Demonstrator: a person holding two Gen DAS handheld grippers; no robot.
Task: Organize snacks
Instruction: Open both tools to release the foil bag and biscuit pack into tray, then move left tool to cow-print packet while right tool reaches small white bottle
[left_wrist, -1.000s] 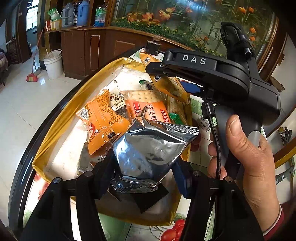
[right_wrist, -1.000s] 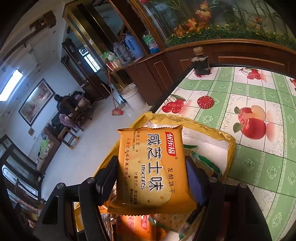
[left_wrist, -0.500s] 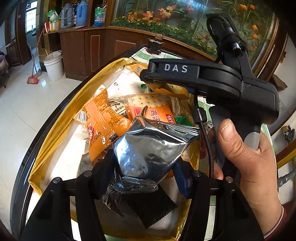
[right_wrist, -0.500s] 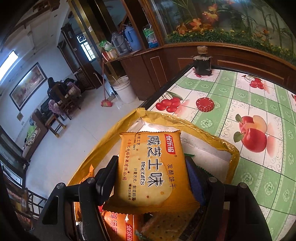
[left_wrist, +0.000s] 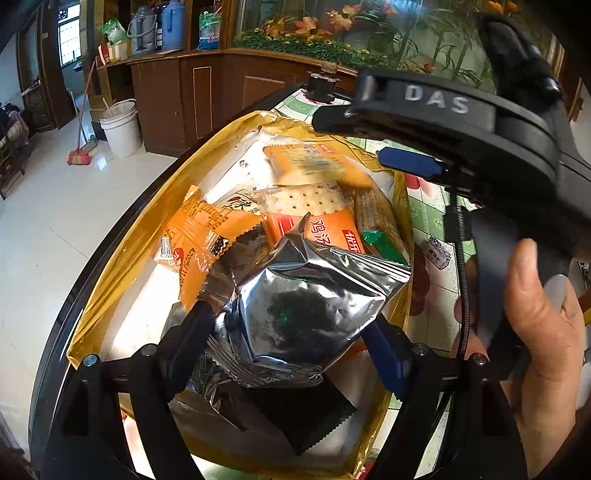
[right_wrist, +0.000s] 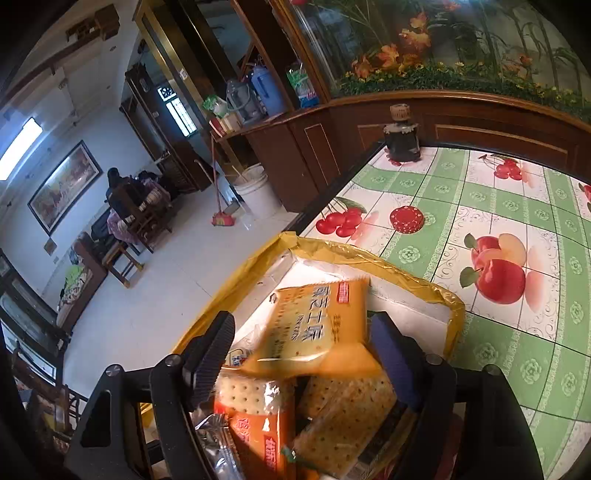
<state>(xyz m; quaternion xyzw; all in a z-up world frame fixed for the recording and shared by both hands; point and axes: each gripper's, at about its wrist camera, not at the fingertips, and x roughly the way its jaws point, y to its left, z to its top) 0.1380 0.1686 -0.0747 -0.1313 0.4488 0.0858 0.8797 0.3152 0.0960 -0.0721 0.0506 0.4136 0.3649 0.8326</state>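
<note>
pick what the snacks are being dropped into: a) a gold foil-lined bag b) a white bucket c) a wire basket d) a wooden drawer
a: the biscuit packets and the silver foil pouch lie inside a gold foil-lined bag on the fruit-print tablecloth.

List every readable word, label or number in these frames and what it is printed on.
"DAS": right gripper body.
"鸡汤": orange cracker packet; rest hidden.
Yellow biscuit packet: large characters motion-blurred, unreadable.
Orange wrapper: barcode digits and date code too small.
</note>
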